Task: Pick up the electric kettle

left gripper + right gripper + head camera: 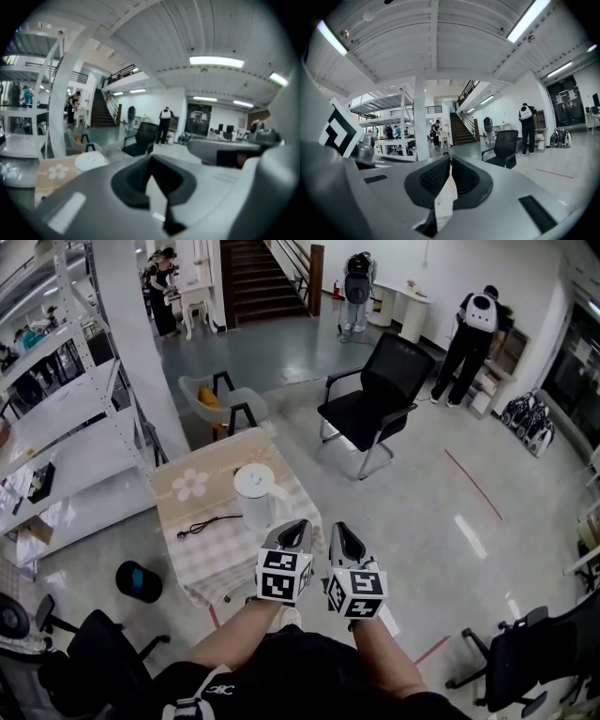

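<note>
A white cylindrical plastic electric kettle [255, 495] is set upright on a small table covered with a beige checked cloth [211, 554], and a black power cord [202, 524] is laid just beside it. The left gripper [298, 526] and the right gripper [345, 532] are held side by side near the table's near edge, apart from the kettle. The jaws of both are pressed together, and nothing is pinched between them.

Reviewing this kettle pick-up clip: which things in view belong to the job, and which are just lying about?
Job: electric kettle, white, upright on the small table; left gripper and right gripper, both shut, empty.
Lying about: black cable on the table, black office chair, grey chair, white shelving.
</note>
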### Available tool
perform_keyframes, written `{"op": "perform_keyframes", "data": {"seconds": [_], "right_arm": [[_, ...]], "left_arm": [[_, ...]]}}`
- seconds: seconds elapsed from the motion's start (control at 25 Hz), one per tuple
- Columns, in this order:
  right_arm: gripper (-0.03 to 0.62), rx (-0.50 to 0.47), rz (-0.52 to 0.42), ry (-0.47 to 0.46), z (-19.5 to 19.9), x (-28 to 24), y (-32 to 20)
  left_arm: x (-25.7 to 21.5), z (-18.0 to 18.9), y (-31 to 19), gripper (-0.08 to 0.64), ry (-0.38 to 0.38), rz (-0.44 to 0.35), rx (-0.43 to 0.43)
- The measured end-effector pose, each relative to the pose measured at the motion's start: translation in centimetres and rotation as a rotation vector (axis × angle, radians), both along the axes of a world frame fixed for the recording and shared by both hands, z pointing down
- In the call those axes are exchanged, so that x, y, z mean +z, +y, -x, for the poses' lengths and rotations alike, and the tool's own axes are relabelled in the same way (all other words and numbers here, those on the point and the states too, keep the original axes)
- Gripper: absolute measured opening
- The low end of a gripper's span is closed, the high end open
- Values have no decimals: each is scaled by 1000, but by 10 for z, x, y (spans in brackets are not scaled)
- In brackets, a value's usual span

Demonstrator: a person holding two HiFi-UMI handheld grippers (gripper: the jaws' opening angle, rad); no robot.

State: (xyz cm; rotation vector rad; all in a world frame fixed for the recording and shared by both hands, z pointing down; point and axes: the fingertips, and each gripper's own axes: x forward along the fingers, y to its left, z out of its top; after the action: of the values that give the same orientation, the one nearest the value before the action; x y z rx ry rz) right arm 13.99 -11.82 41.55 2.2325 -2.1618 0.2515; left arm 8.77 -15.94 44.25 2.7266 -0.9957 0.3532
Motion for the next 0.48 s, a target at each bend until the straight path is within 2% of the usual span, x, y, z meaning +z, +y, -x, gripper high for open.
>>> {"op": "perform_keyframes", "data": {"seconds": [0.48], "right_arm": [[-2,-66,75,14,8,9,-109]], "left_arm": [[10,0,-98,-2,-3,32,1]]}}
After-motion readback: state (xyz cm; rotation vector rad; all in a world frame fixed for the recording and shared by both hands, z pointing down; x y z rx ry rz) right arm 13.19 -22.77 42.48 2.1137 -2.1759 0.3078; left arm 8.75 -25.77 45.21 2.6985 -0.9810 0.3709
